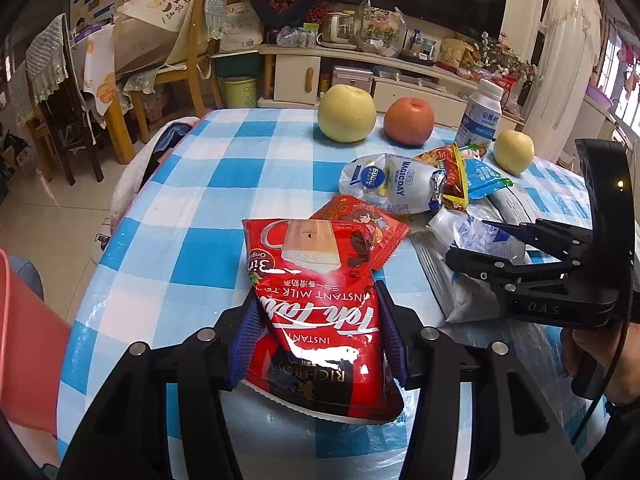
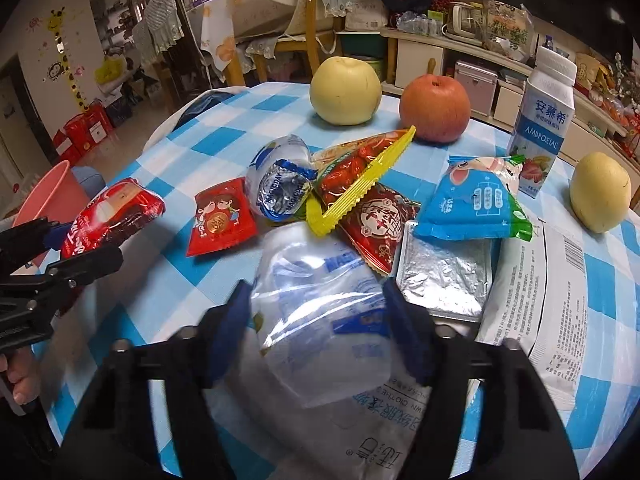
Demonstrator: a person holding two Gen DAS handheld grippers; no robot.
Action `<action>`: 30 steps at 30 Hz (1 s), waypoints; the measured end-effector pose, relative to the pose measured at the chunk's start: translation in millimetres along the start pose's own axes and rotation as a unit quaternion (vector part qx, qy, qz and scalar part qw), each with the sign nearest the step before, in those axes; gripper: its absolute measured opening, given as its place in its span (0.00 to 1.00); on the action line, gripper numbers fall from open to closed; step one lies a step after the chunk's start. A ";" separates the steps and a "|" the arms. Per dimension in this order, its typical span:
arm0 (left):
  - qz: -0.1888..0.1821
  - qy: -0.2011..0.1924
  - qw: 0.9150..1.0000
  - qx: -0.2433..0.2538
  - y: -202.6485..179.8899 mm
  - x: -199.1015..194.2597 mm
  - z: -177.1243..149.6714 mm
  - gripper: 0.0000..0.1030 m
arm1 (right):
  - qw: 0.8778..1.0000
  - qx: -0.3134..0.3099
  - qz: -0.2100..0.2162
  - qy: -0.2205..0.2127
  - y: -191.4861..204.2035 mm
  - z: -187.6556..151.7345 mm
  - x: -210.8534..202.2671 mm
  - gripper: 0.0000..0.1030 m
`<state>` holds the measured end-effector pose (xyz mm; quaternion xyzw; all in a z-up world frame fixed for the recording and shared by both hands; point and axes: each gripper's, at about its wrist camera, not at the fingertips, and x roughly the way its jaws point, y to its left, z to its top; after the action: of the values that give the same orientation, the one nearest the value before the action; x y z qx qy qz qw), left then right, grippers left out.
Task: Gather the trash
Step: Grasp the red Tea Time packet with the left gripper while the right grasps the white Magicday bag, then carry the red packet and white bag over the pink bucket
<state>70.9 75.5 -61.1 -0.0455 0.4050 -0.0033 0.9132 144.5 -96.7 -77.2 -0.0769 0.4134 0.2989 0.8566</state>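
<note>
Already, in the left wrist view, the left tool [image 1: 318, 332] pinches a red pouch [image 1: 316, 312] between its blue pads, jaws narrowed on it, the pouch's far end reaching out over the checked counter [image 1: 192, 200]. A pink bin [image 1: 28, 344] shows at the left edge; its inside is hidden here. Beyond lie a small red sachet [image 1: 372, 220], a crumpled white bag [image 1: 384, 188] and more wrappers, with two pears, an apple [image 1: 409, 121] and a milk bottle [image 1: 480, 120] behind. The right tool [image 1: 480, 244] comes in from the right over a clear bag [image 1: 476, 240].

From the right wrist view, the right tool [image 2: 320, 316] straddles that clear bag [image 2: 320, 312], jaws about half wide. The bag fills the gap, but blur hides whether the pads press it, so I cannot tell if it is gripped. The left tool [image 2: 72, 240] holds the red pouch [image 2: 112, 216] at far left, just before the pink bin [image 2: 48, 196], whose contents stay out of sight.

To do this well, I judge the right tool should close on a bunched fold of the slippery film rather than one flat layer, and lift clear of the foil pack [image 2: 444, 276] alongside it. The fruit and bottle are probably not trash.
</note>
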 end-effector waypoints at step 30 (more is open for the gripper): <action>-0.011 -0.019 1.000 0.012 -6.1 -18.3 1.1 0.53 | 0.997 0.000 -0.050 -0.055 7.3 -8.0 -84.0 0.62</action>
<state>59.6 70.3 -46.3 -0.0392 0.3868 -0.0171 0.9212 94.7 -131.6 -18.2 -0.0810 0.3617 0.2596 0.8918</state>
